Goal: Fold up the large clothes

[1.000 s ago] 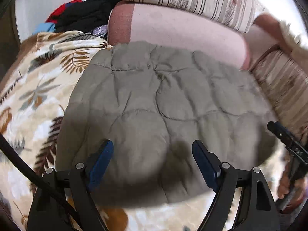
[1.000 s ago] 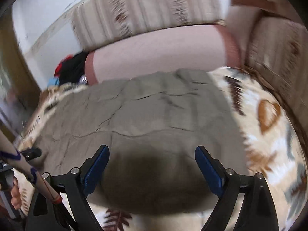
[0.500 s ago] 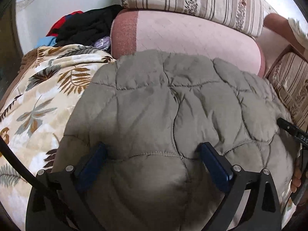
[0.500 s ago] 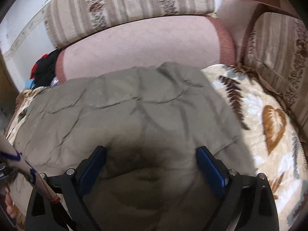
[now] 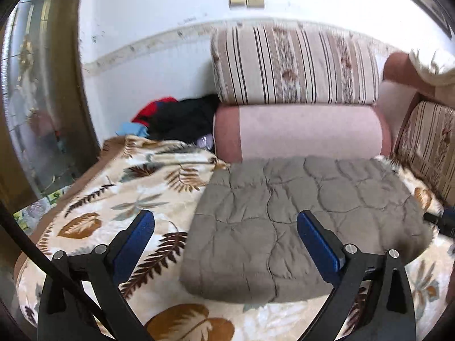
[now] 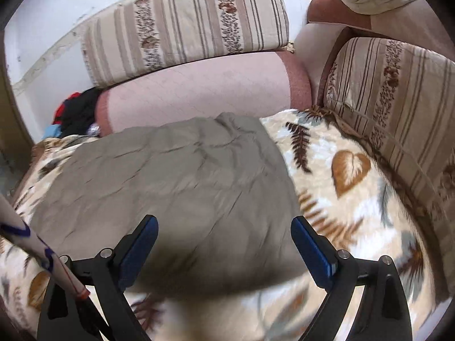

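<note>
A grey-brown quilted jacket lies folded into a thick flat rectangle on a leaf-patterned blanket. It also shows in the right wrist view. My left gripper is open and empty, held above the jacket's front left corner without touching it. My right gripper is open and empty, held above the jacket's front right part.
A pink bolster and striped cushions stand behind the jacket. More striped cushions line the right side. A pile of black, red and blue clothes lies at the back left. The other gripper's tip shows at right.
Both grippers have pulled back and up from the jacket, where they were low over or pressed into it half a second ago. The jacket lies flat and unmoved.
</note>
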